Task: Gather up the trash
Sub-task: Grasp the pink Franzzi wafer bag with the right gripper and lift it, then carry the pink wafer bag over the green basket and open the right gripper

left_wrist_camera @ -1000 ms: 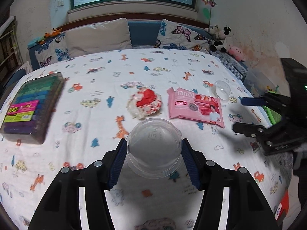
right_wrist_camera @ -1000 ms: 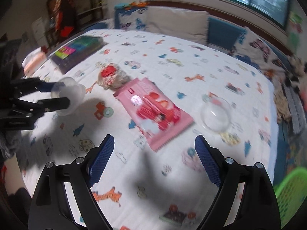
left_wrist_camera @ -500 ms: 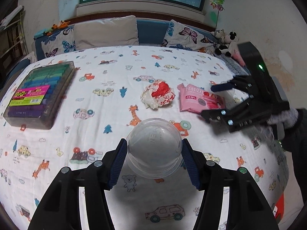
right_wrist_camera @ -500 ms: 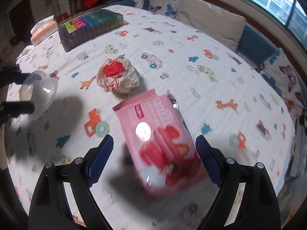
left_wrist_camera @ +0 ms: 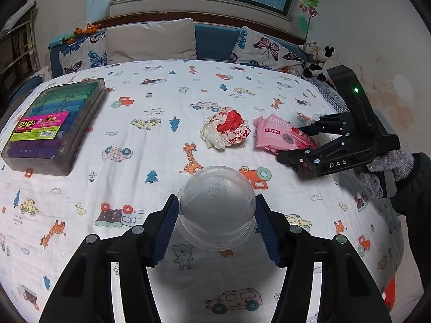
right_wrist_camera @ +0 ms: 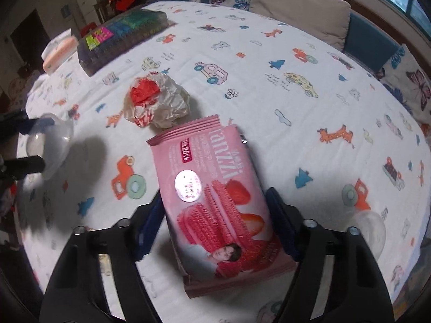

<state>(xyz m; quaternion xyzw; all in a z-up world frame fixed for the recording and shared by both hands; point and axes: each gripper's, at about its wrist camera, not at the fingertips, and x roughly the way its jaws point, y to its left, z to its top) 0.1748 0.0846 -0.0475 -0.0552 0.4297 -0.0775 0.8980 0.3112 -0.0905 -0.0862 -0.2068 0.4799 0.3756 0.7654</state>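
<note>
My left gripper [left_wrist_camera: 216,226] is shut on a clear plastic dome lid [left_wrist_camera: 216,207], held above the printed bedsheet [left_wrist_camera: 150,161]. To the right, my right gripper [left_wrist_camera: 291,144] straddles a pink wafer packet [left_wrist_camera: 280,137]. In the right wrist view the right gripper [right_wrist_camera: 215,223] has its jaws closing, and the blue pads meet the long edges of the pink wafer packet [right_wrist_camera: 212,196]. A crumpled white and red wrapper [left_wrist_camera: 226,132] lies just left of the packet, also seen as the wrapper [right_wrist_camera: 156,105]. The left gripper [right_wrist_camera: 40,142] with the dome lid [right_wrist_camera: 51,145] shows at the left edge.
A clear box of coloured markers [left_wrist_camera: 51,126] lies at the bed's left side. A second clear dome lid [right_wrist_camera: 369,228] rests on the sheet right of my right gripper. Pillows [left_wrist_camera: 150,40] and soft toys [left_wrist_camera: 317,59] line the far end. A gloved hand [left_wrist_camera: 388,167] holds the right gripper.
My right gripper swung in over the pink packet, sank towards it, and its jaws narrowed onto the packet's edges. The left gripper kept hold of the dome lid and barely moved.
</note>
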